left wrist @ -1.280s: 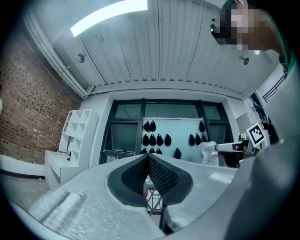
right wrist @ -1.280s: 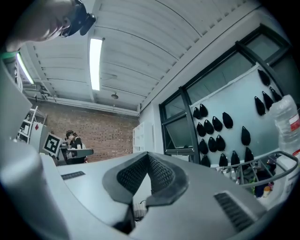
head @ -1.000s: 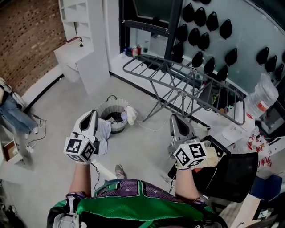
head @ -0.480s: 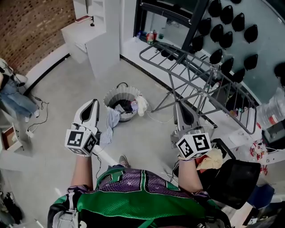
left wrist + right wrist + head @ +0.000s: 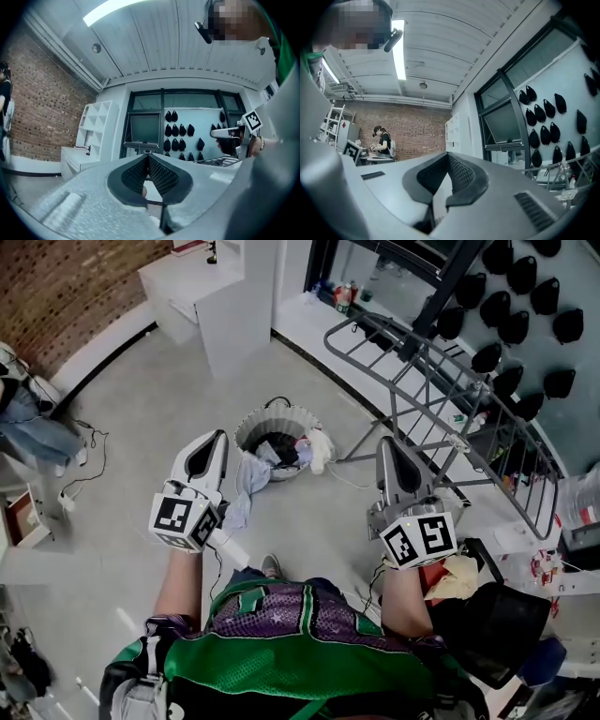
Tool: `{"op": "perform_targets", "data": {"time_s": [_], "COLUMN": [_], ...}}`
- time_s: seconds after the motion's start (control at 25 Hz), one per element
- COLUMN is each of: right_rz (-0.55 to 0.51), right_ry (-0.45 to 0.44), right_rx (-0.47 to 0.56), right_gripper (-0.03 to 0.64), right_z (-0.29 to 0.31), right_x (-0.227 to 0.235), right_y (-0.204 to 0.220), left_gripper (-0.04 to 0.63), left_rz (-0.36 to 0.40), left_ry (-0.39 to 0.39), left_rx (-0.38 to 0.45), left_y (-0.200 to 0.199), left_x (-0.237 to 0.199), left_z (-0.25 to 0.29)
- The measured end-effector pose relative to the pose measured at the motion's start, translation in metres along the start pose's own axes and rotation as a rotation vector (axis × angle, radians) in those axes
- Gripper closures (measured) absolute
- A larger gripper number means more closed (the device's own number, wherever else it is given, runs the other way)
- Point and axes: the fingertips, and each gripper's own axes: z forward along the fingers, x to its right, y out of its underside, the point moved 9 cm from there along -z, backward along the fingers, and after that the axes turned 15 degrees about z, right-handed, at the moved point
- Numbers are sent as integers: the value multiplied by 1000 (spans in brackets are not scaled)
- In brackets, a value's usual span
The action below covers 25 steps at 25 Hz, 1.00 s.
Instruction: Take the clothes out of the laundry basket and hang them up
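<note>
With the left tongs and right tongs both shut and empty, reaching in unopened risked merely shoving the pale-blue cloth garment off the round white ribbed laundry basket.

Floor – grey, smooth, matt, looks like concrete. Wall rough red brick. Basket white, ribbed sides, matt. Clothes in and over it – soft crumpled cloth. Rack thin grey metal tube and wire, dull sheen. Left gripper and right gripper have pale grey plastic shells, finely grained, matt; pads black, rubbery, dimpled grid. Jersey green and purple, shiny mesh cloth. Shelves smooth white. Ceiling white grooved boards.
</note>
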Motion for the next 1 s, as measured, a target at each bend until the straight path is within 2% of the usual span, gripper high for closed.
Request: {"op": "perform_targets", "data": {"time_s": [0.36,0.68,0.84,1.0], "right_rz": [20,39,53,61], "right_ry": [-17,-100,-166,-221], "right_rx": [-47,-72,-79,-88], "right_gripper": [617,617,617,617], "right_z": [49,92,118,144], "right_x": [-2,20,26,31], "right_y": [24,30,29,31], "left_gripper": [578,574,476,431], "left_rz": [12,52,60,82], "left_ry": [32,-8,-11,1], "left_rx": [-7,14,9,-34], "left_y": [22,22,22,31], "left_x": [-27,-28,-29,-33], "left_z": [28,55,64,76]}}
